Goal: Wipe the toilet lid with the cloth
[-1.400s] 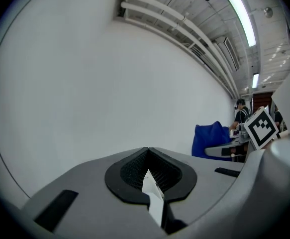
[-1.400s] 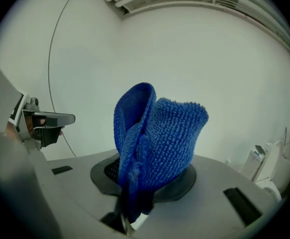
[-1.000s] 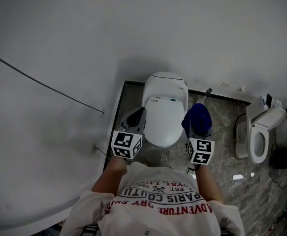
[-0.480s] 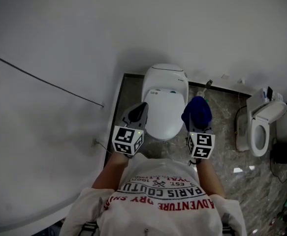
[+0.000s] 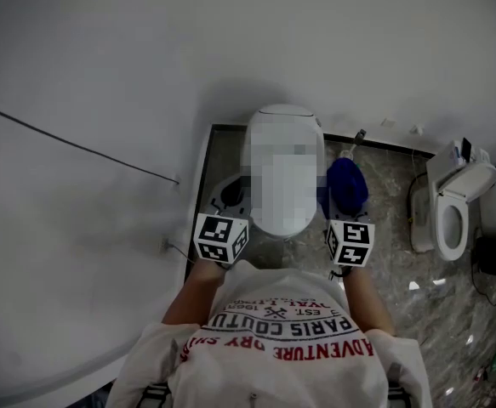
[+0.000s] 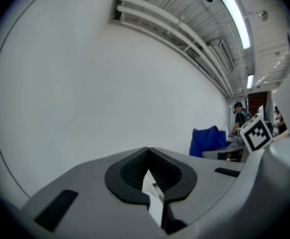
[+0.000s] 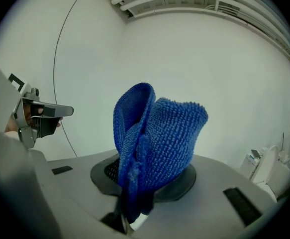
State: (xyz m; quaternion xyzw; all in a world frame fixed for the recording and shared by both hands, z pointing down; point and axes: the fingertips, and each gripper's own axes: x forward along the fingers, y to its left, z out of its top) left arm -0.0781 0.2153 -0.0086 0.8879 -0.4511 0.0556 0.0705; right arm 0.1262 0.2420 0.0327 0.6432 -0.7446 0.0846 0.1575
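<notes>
the cloth (image 7: pixel 154 133) is clamped in the shut right tool (image 7: pixel 130 218), its length pointed ahead, just right of the lid (image 5: pixel 282 229); the left tool (image 6: pixel 154 208) is closed, empty.

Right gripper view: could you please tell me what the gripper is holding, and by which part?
The right gripper is shut on the blue cloth, pinching its bunched lower fold; the rest stands up above the gripper.

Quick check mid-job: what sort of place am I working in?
Probably a bathroom mock-up: a white toilet ahead, a second white open-lidded toilet at right, grey marbled stone floor.
</notes>
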